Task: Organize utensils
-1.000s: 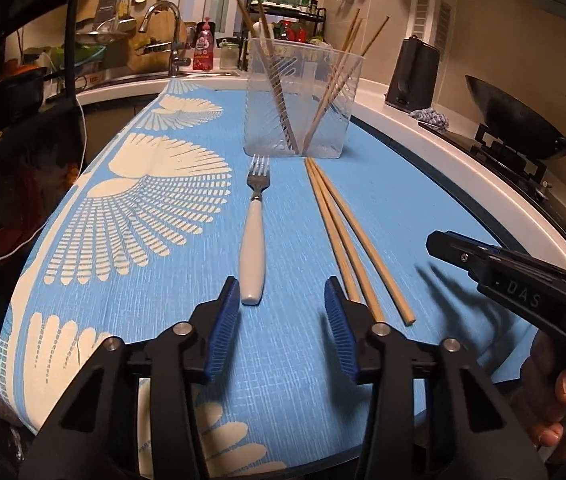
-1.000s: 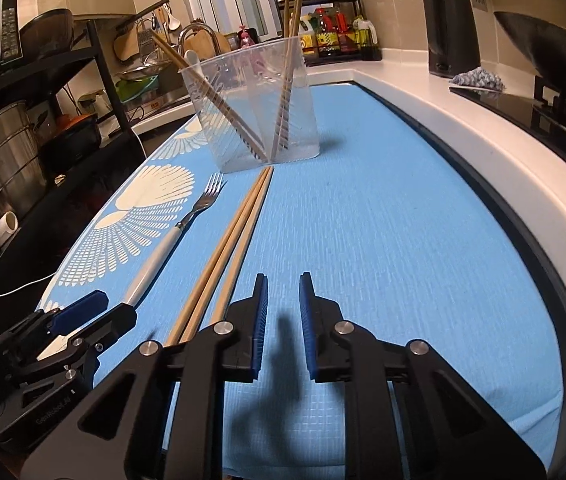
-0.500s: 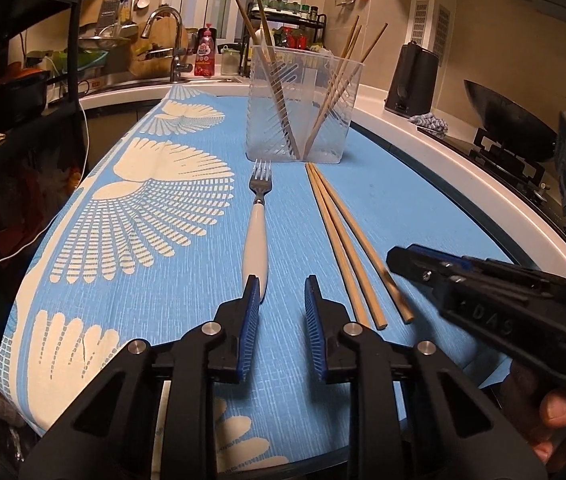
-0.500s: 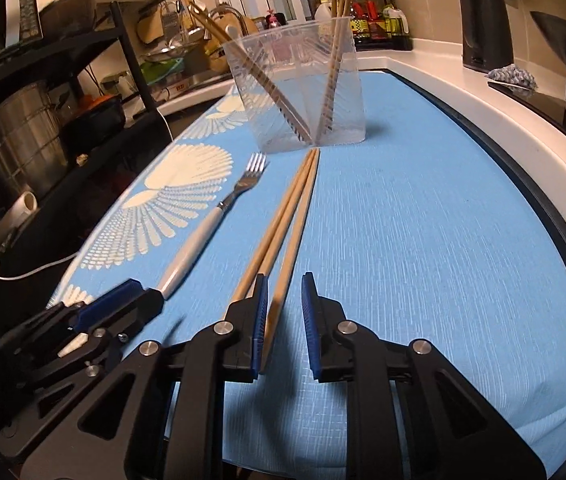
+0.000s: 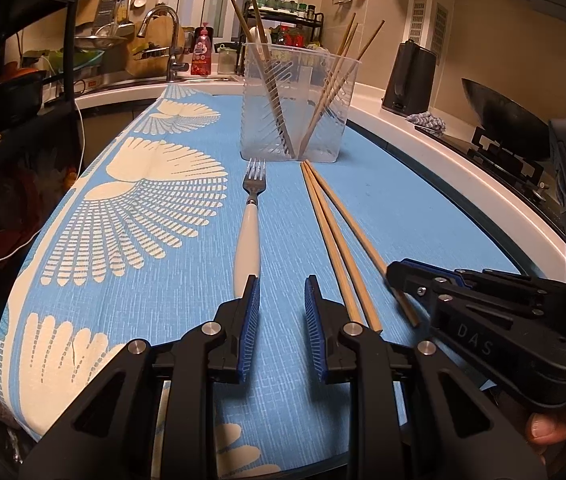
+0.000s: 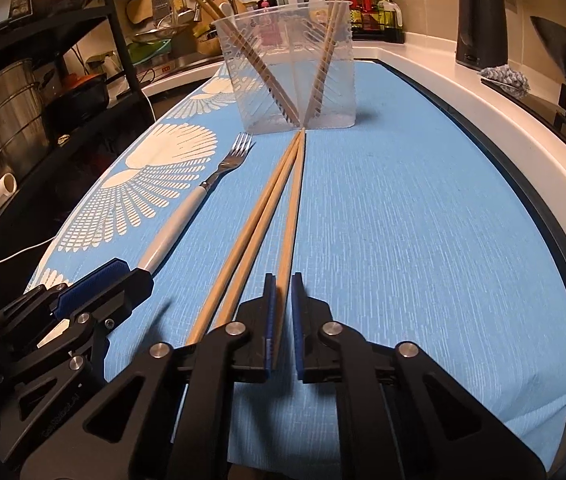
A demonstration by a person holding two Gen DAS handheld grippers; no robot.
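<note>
on the blue cloth (image 6: pixel 423 208) lie 3 loose chopsticks (image 6: pixel 267 216) and a fork (image 5: pixel 247 236), all with their long axes running away from the grippers toward the clear cup (image 5: pixel 297 100), which already holds several chopsticks leaning against its walls. the tips of the 3 loose ones meet just short of the cup's base; their near ends fan apart toward the cloth's near edge.

the right gripper (image 6: pixel 282 320) is the one at work. its jaws have just been closing and now stand nearly together around the near end of the rightmost chopstick (image 6: pixel 293 216), which runs straight out from between the pads along the line the gripper points. the left pad lies against the stick; a sliver of gap shows by the right pad, so the pinch looks made but only just. the other 2 sticks lie just left of those jaws, outside them.

the left gripper (image 5: pixel 282 304) hovers low with its jaws narrow and nothing between them. the fork's white handle ends at the outer side of its left finger (image 5: pixel 251 300), not inside the gap, so this gripper is nearer the fork and would need to shift left to straddle it.

next, in my judgement: lift the pinched stick by its end and carry it forward to the cup.
</note>
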